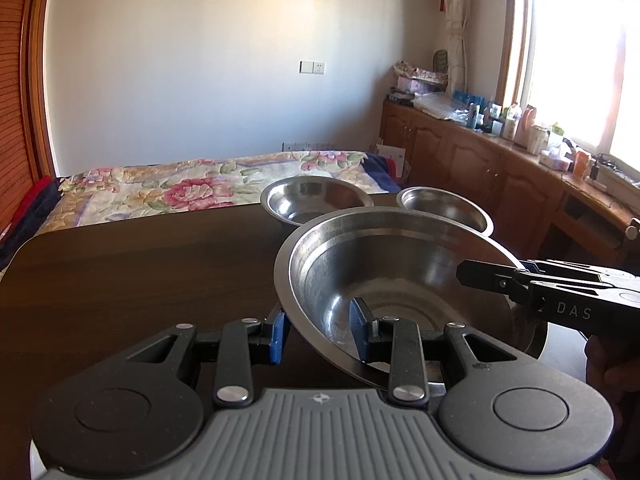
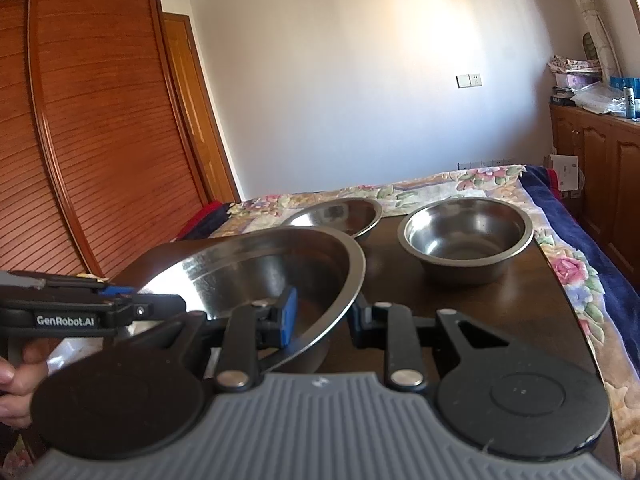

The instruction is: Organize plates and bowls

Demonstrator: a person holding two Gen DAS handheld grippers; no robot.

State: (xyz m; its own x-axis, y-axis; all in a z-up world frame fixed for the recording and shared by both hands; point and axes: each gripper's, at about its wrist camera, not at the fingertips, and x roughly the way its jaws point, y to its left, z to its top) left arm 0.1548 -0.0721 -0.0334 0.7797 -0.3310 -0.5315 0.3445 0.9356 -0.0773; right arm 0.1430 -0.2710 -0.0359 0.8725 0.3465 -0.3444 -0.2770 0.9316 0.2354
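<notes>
Pale wall [image 1: 200, 60], bright window [image 1: 576, 64], wooden cabinets [image 1: 460, 152], louvred wardrobe [image 2: 80, 120], floral bedspread [image 1: 180, 188]

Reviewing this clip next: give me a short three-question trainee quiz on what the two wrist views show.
1. True or false: both grippers straddle the rim of the large steel bowl, one finger inside and one outside.
2. How many steel bowls are on the dark table?
A. two
B. three
C. four
3. Fill in: in the right wrist view, the deep small bowl stands to the ____ of the shallow bowl.

Key
1. True: the left gripper and the right gripper each have one blue pad inside the rim; whether they pinch it is unclear.
2. B
3. right
</notes>
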